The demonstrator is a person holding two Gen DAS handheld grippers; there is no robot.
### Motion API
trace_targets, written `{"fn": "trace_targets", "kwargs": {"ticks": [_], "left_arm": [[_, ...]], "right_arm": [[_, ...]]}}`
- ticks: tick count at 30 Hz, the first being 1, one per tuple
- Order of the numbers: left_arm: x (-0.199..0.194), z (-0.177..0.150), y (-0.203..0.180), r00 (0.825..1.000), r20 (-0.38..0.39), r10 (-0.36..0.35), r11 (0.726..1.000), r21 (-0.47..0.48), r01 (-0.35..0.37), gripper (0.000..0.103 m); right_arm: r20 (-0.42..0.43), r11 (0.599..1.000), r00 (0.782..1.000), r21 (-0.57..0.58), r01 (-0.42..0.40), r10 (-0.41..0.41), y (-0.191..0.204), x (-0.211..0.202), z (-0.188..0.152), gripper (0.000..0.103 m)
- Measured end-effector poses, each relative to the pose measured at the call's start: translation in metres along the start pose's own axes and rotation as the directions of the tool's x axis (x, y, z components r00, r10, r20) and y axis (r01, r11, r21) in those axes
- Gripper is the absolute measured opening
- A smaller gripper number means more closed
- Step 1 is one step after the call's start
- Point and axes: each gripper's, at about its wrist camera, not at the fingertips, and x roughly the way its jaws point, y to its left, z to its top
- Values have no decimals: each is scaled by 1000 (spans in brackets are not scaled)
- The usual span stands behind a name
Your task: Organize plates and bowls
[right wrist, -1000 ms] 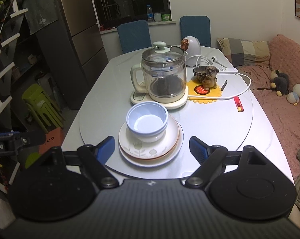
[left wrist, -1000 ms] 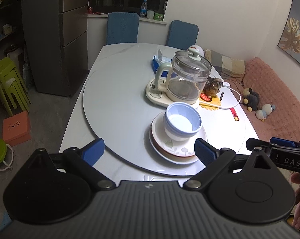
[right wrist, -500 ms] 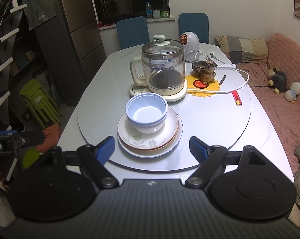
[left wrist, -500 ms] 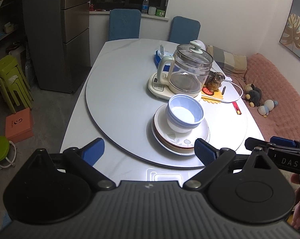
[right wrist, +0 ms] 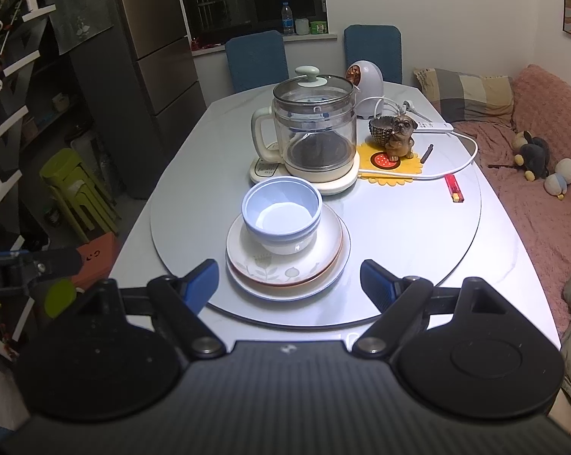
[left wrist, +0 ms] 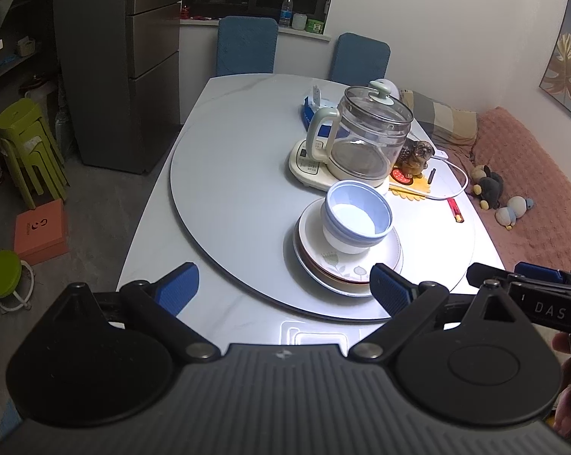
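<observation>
I've drawn both grippers back a little; the stack sits slightly farther off. The turntable fills mid-frame; the plates lie at its lower centre, blue bowls nested on top. My left gripper and right gripper hang spread wide, holding nothing.

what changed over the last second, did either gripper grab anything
Nothing was grabbed. Both the left gripper and right gripper drew back from the table a little, open and empty throughout. The nested blue bowls stayed on the stacked plates in front of the glass kettle.
</observation>
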Motion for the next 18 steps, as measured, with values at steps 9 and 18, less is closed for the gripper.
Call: {"fn": "trace_targets", "kwargs": {"ticks": [9,18], "left_arm": [[0,0,-4,1000,6,14,1000,-8,-14,98],[0,-5,-10,1000,0,10,1000,-12,-10,98]], "right_arm": [[3,1000,1000,-9,-10,11,-4,1,-2,83],[-5,1000,1000,-16,-20,20,-9,-3,-8,83]]}}
